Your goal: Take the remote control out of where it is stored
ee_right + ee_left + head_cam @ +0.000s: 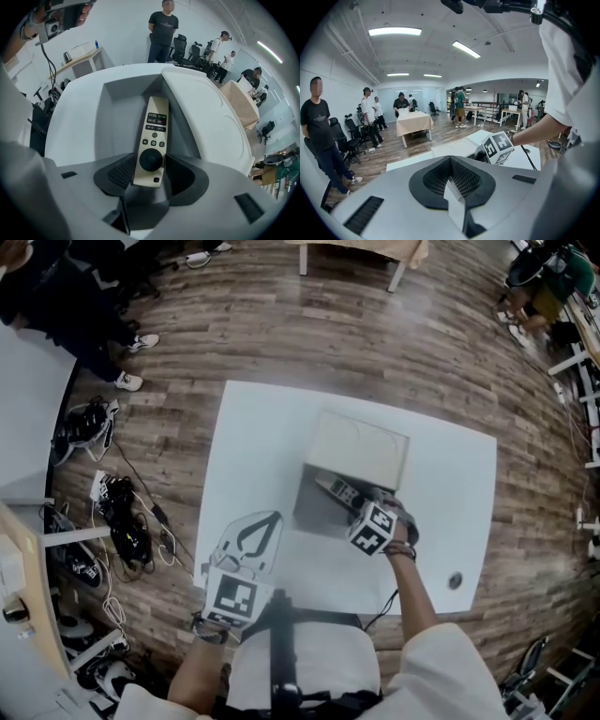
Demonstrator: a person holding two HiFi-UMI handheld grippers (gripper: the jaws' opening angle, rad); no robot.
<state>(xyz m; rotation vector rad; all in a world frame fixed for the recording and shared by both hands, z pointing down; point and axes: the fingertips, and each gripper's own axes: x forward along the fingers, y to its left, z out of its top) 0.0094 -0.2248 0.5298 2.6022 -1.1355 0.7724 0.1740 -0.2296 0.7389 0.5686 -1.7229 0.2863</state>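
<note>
The remote control (151,140) lies face up in the grey tray of an open box (117,108) whose pale lid (361,448) is swung back and stands at the tray's far side. The box sits near the middle of a white surface (253,437) on a wood-plank floor (281,324). The right gripper (151,160) points steeply down into the tray. Its jaws are spread wide and flank the remote's lower end, one on each long edge beside the round button. They sit close against the edges without a visible squeeze. The left gripper (450,161) hovers over the surface's near edge, well apart from the box. Its jaws are closed together at the tips with nothing between them.
</note>
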